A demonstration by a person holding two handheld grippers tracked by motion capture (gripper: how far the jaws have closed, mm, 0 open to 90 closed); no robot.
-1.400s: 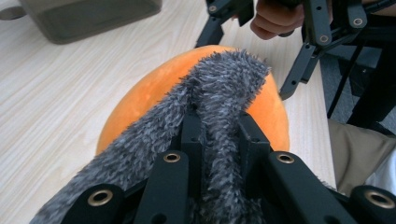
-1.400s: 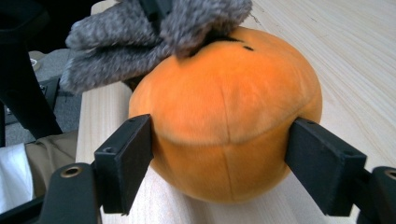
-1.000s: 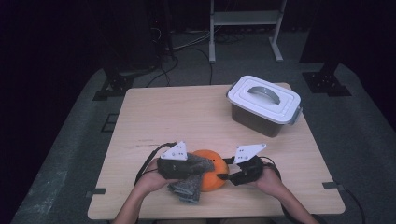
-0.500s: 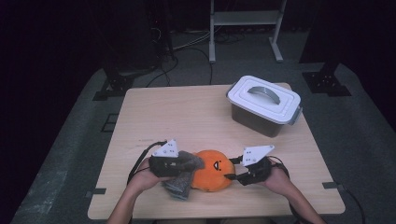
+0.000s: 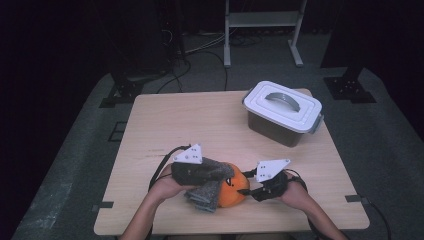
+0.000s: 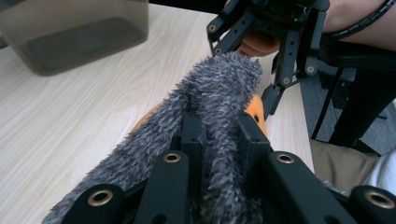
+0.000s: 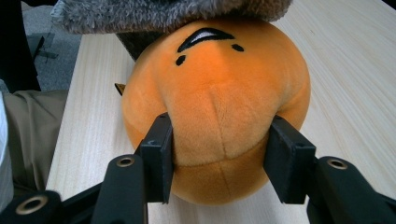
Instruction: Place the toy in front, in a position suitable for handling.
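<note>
An orange plush ball (image 5: 235, 192) with a stitched face lies near the table's front edge. My right gripper (image 5: 246, 190) comes at it from the right. In the right gripper view my right gripper (image 7: 219, 135) is shut on the plush ball (image 7: 215, 79), and both pads dent its sides. A grey fuzzy cloth (image 5: 207, 182) is draped over the left and top of the plush. My left gripper (image 5: 216, 173) is shut on that cloth. In the left gripper view the cloth (image 6: 219, 88) bunches between the jaws of my left gripper (image 6: 219, 126).
A grey storage box with a white handled lid (image 5: 282, 112) stands at the table's back right; its wall (image 6: 74, 32) also shows in the left gripper view. The light wooden table (image 5: 190, 125) ends just behind both hands.
My left gripper swung a little left with the grey cloth, then came back right over the plush. The right gripper has kept its grip and place.
</note>
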